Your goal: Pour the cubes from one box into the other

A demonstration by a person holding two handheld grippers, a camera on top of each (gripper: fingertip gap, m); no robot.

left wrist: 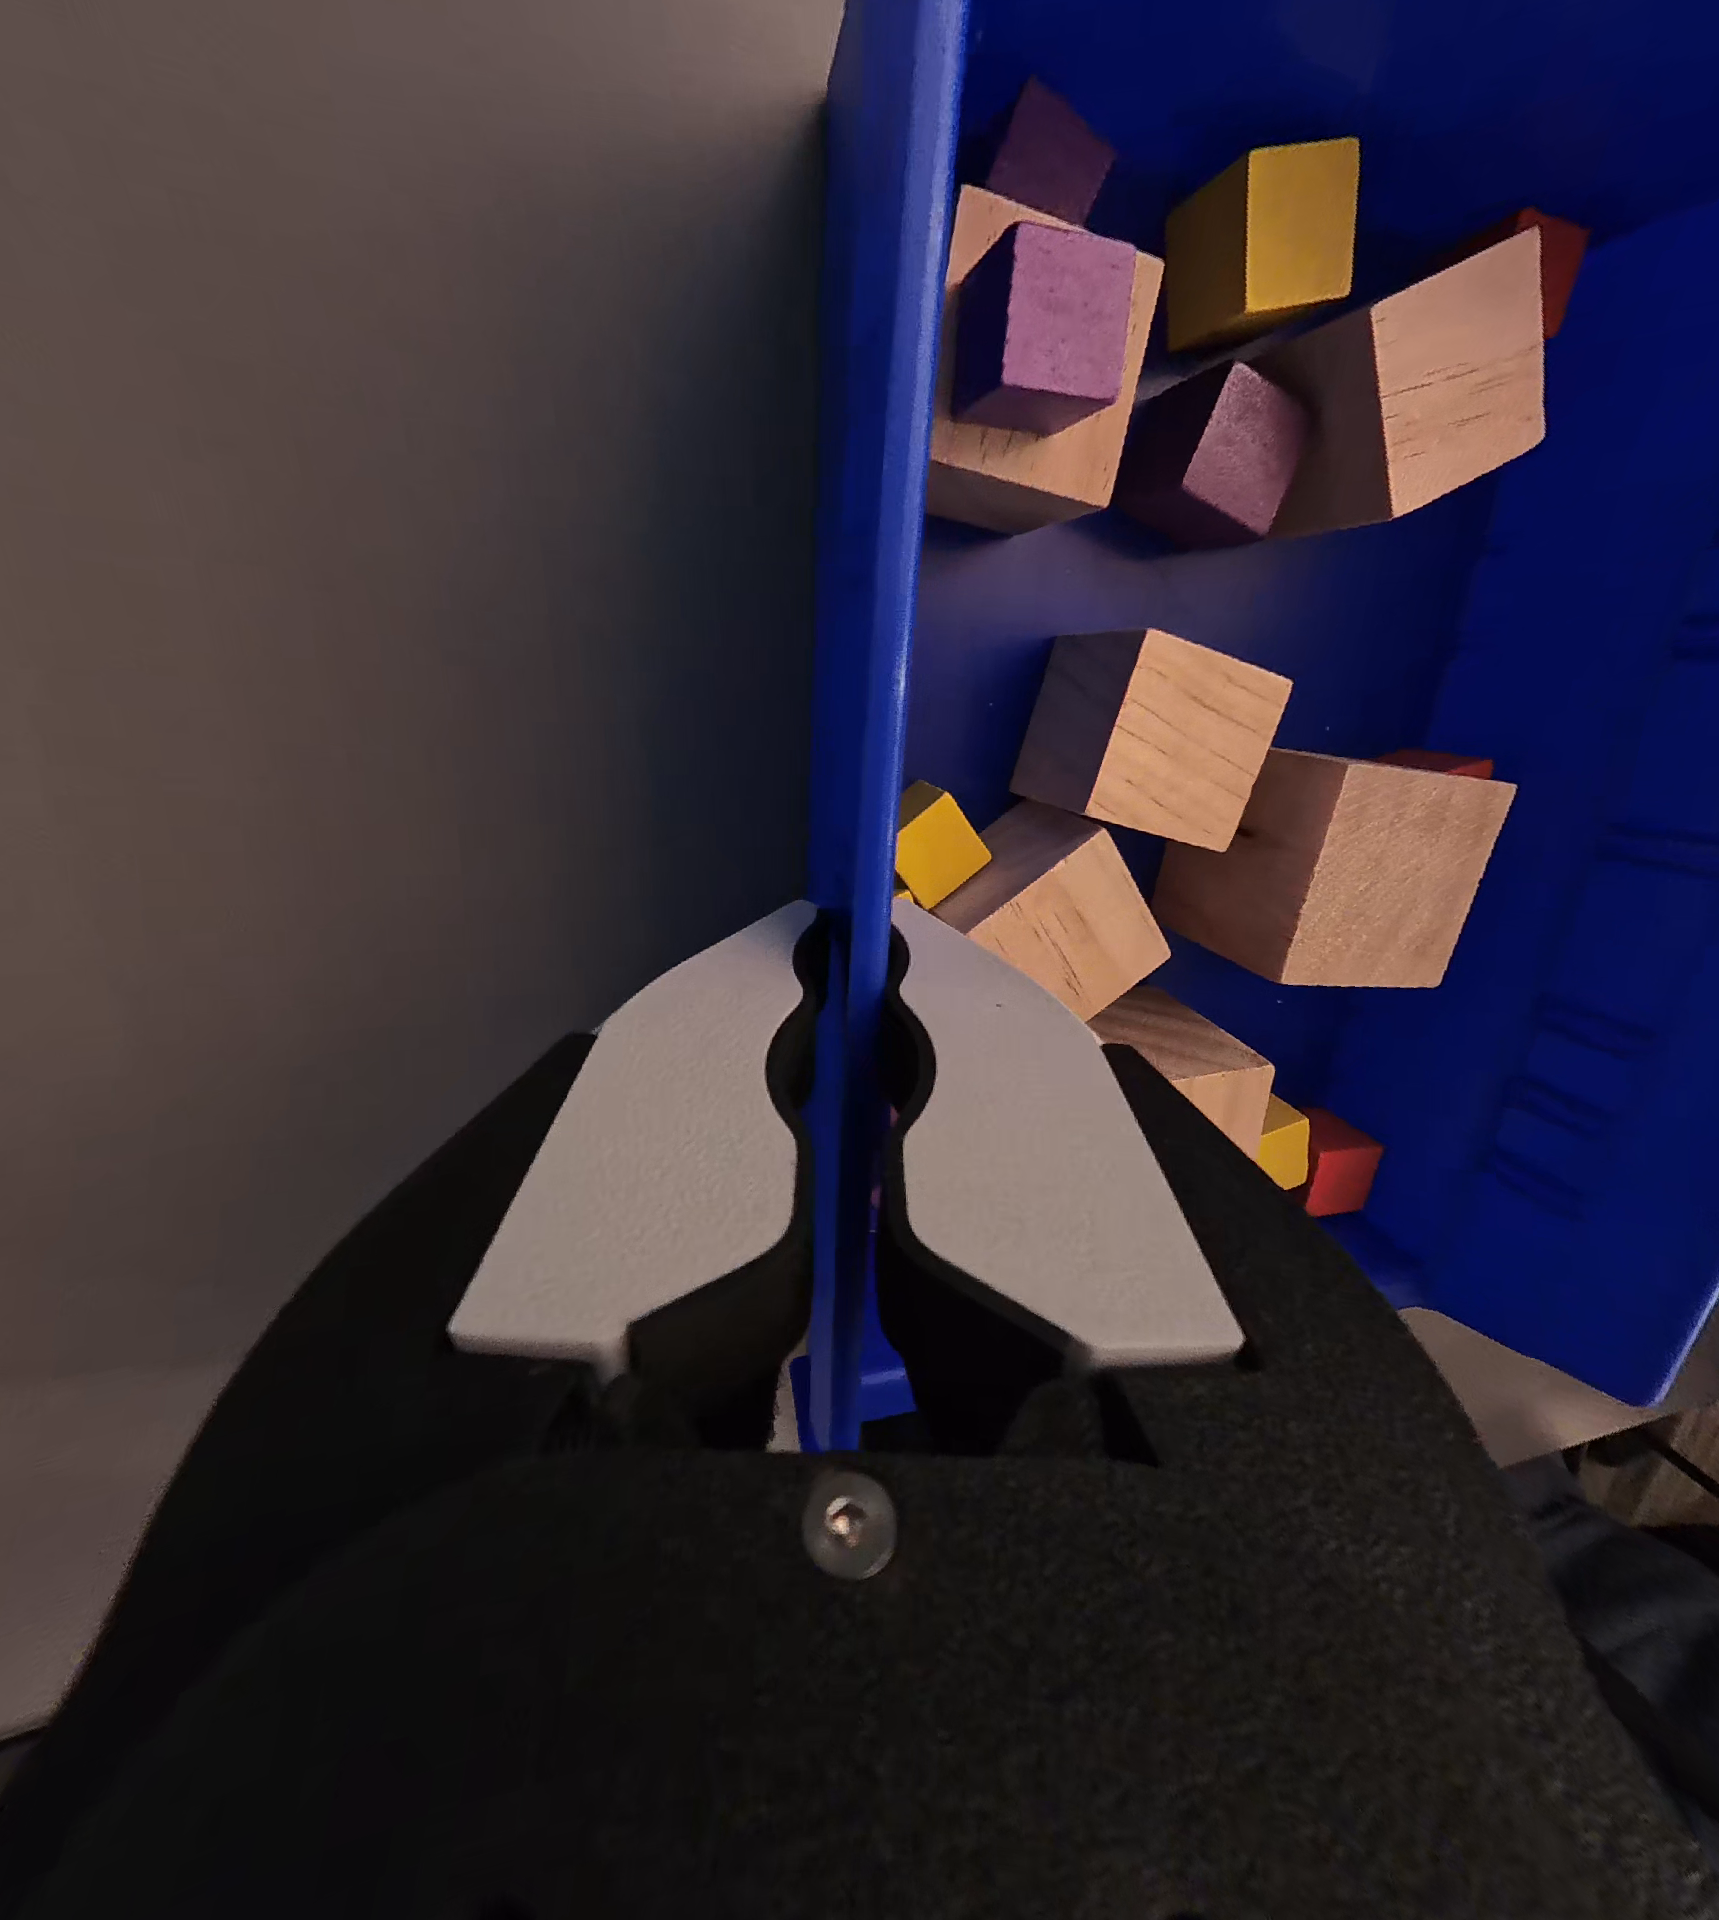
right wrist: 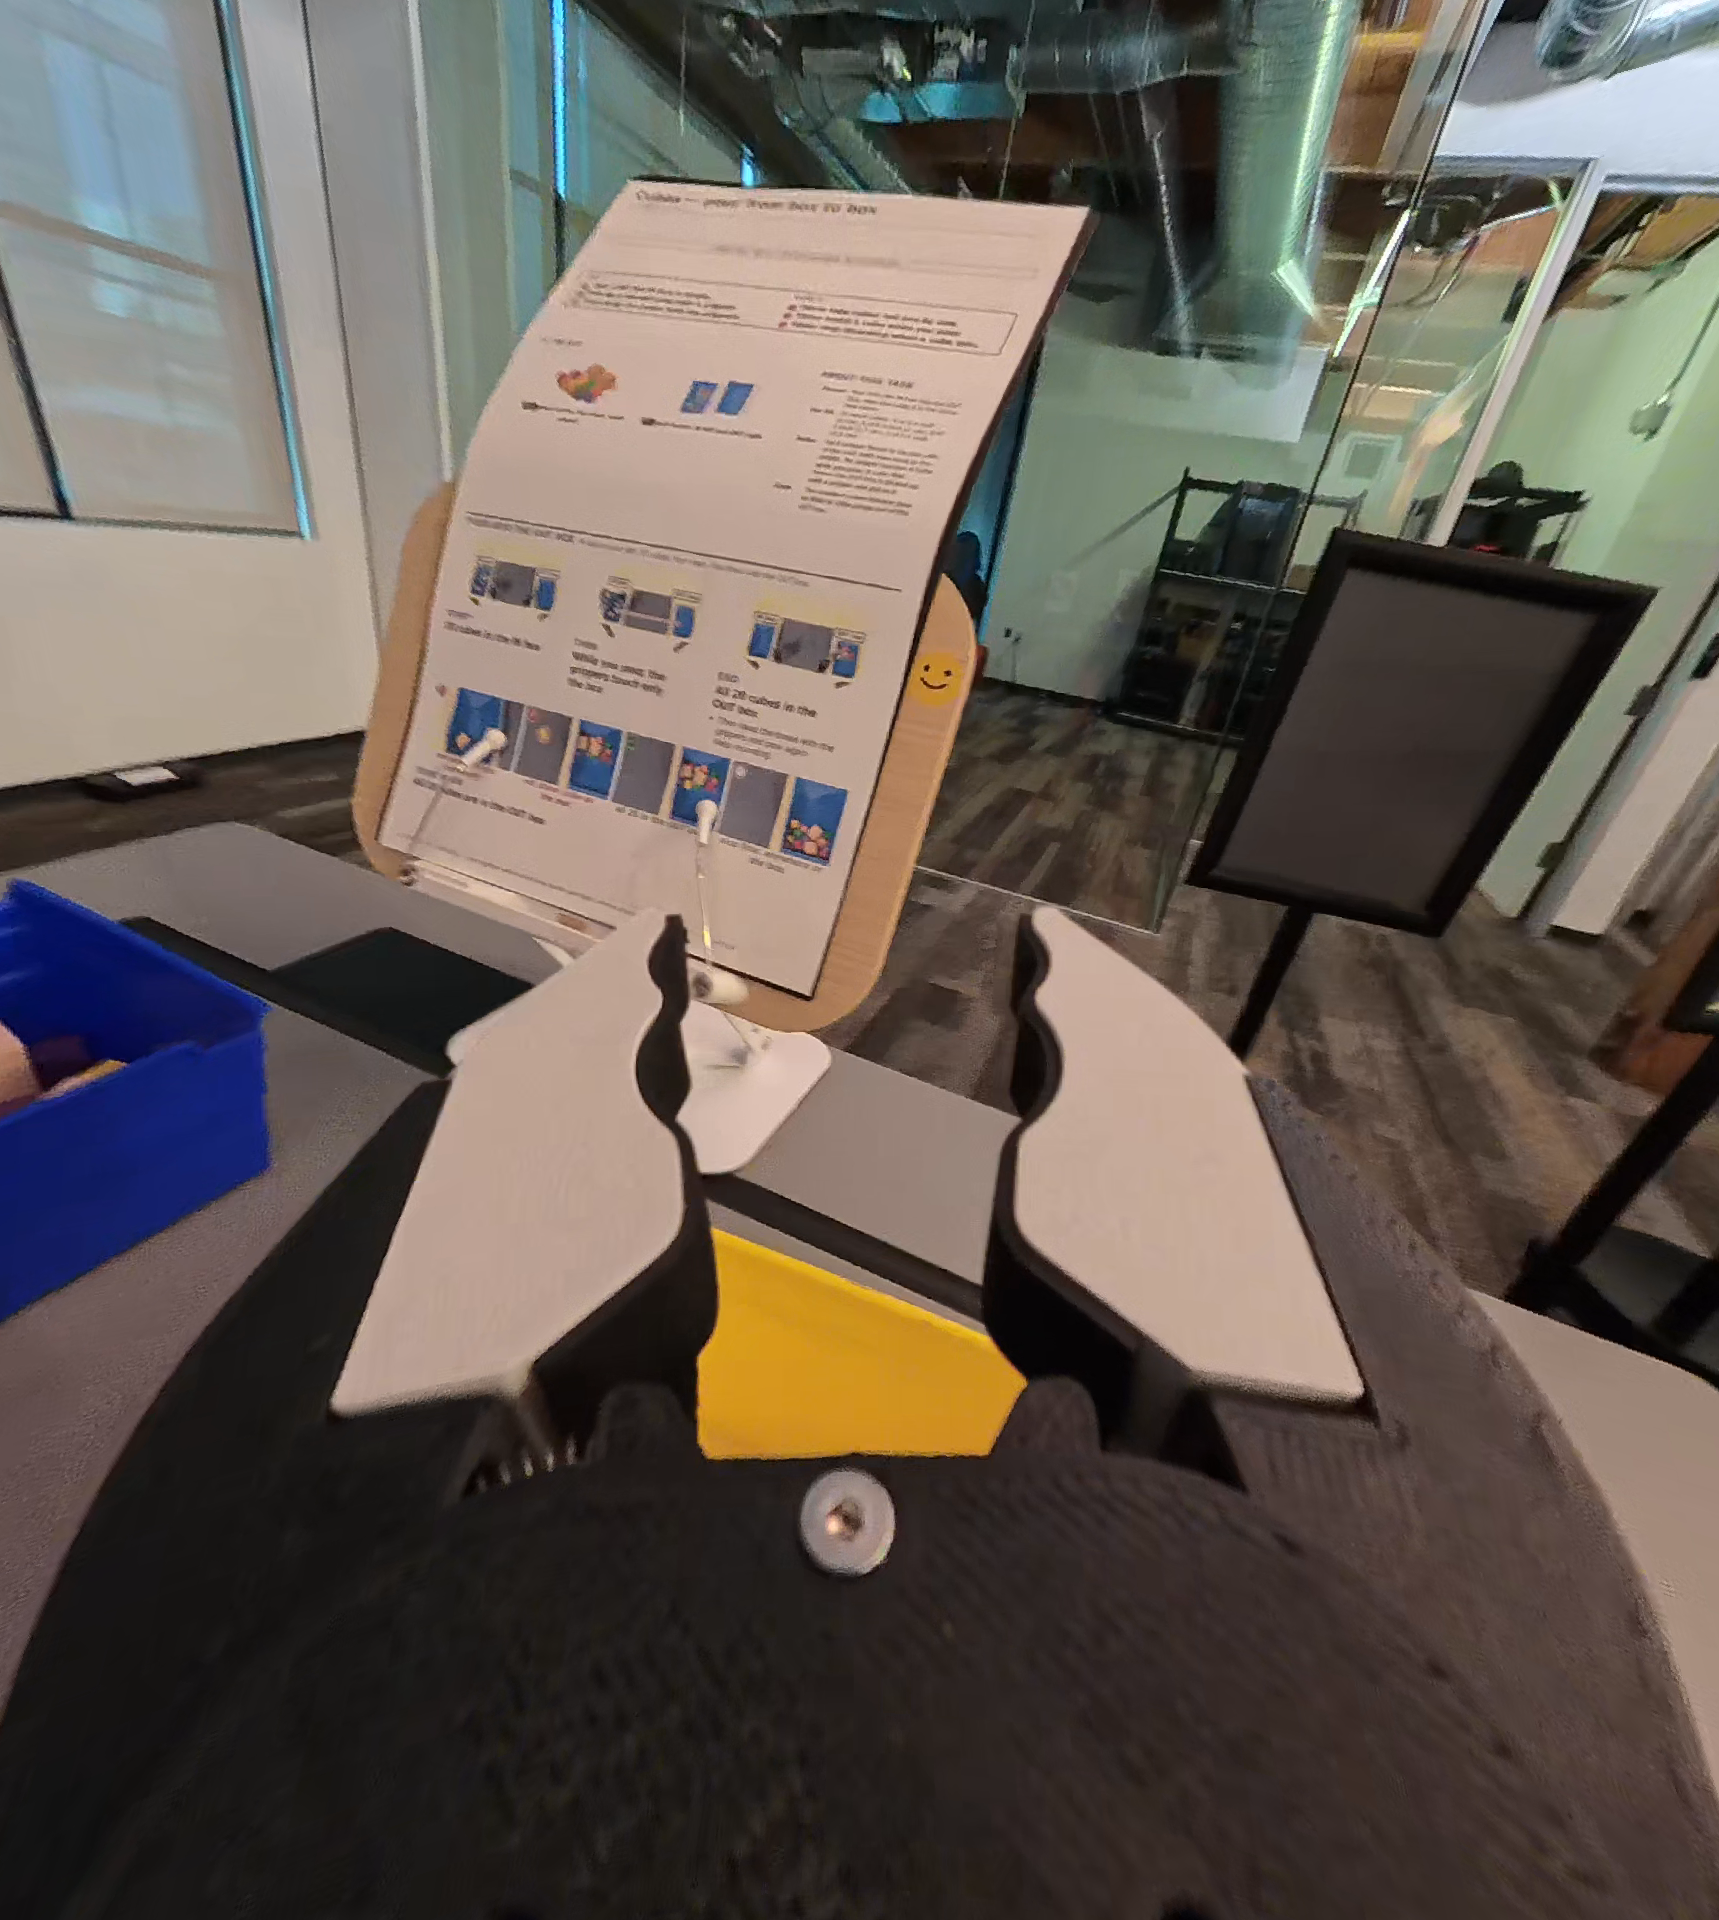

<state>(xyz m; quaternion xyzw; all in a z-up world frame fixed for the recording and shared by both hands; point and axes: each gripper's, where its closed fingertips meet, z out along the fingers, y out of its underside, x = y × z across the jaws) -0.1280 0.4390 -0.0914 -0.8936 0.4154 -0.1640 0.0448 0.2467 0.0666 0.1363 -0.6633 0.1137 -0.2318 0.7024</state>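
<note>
Left gripper (left wrist: 850,940): jaws clamped on the thin side wall of a blue box (left wrist: 881,520), grey fingers (left wrist: 663,1132) pressed to either face of the wall. The wall runs straight away from the wrist camera, with the box's inside open to the right of it.

Contents of that box: plain wooden cubes (left wrist: 1151,738), purple cubes (left wrist: 1042,322), yellow cubes (left wrist: 1260,239) and red cubes (left wrist: 1338,1158), lying loose in two clusters, one far along the wall, one close to the gripper. A small yellow one sits right against the wall just beyond the fingertips. The far inner wall shows moulded slots.

Grey table surface (left wrist: 315,623): to the left of the clamped wall, bare.

Right gripper (right wrist: 844,925): jaws apart, holding nothing, raised over the table (right wrist: 107,1455) and pointing out into the room. A yellow shape (right wrist: 834,1361) shows low between its fingers; I cannot tell what it is.

Blue box in the right wrist view (right wrist: 86,1143): at the left edge, resting on the table, with wooden and purple cubes visible inside. Whether it is the clamped box or the other one, I cannot tell.

Printed instruction sheet (right wrist: 730,540): propped on a tan board and white stand at the table's far edge, curling at the top.

Black framed sign stand (right wrist: 1406,738): on the floor to the right, beyond the table.
</note>
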